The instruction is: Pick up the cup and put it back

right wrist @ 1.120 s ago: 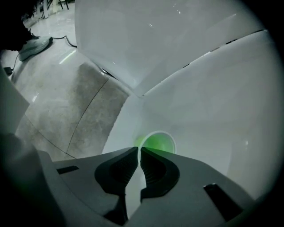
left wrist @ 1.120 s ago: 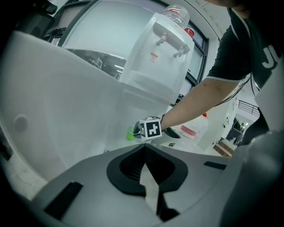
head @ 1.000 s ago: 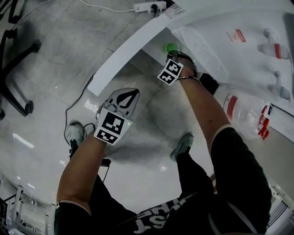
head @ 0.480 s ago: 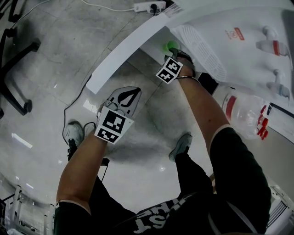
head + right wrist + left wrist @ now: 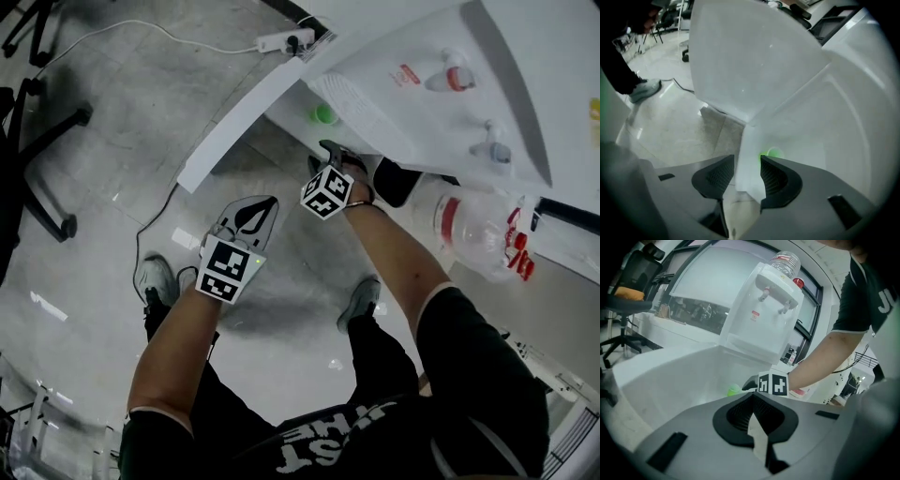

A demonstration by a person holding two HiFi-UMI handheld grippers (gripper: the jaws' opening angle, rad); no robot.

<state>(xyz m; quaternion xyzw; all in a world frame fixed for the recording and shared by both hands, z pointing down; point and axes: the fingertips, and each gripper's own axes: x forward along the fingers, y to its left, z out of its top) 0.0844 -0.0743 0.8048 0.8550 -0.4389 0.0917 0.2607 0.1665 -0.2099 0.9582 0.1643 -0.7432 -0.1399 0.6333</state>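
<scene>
A small green cup [image 5: 325, 114] stands on the white ledge [image 5: 281, 112] beneath the water dispenser. It also shows in the left gripper view as the cup [image 5: 734, 390]. My right gripper [image 5: 330, 152] hangs just short of it, pointing steeply down. Its jaws have just been opening and now stand open, with nothing between them. In the right gripper view the cup [image 5: 774, 153] peeks out past the right pad, beyond the right gripper [image 5: 747, 163]. My left gripper [image 5: 261, 204] hovers over the floor to the left, shut and empty; its pads meet at the tips [image 5: 752, 398].
The white water dispenser [image 5: 422, 84] has two taps, and a large bottle [image 5: 473, 225] lies beside it. A white panel [image 5: 239, 122] slants out over the floor. A power strip [image 5: 286, 39] and its cable lie on the floor, with an office chair [image 5: 37, 141] at the left.
The right gripper has let go of the cup, opened and drawn up and back from it. The cup stays on the ledge. The left gripper rose a little.
</scene>
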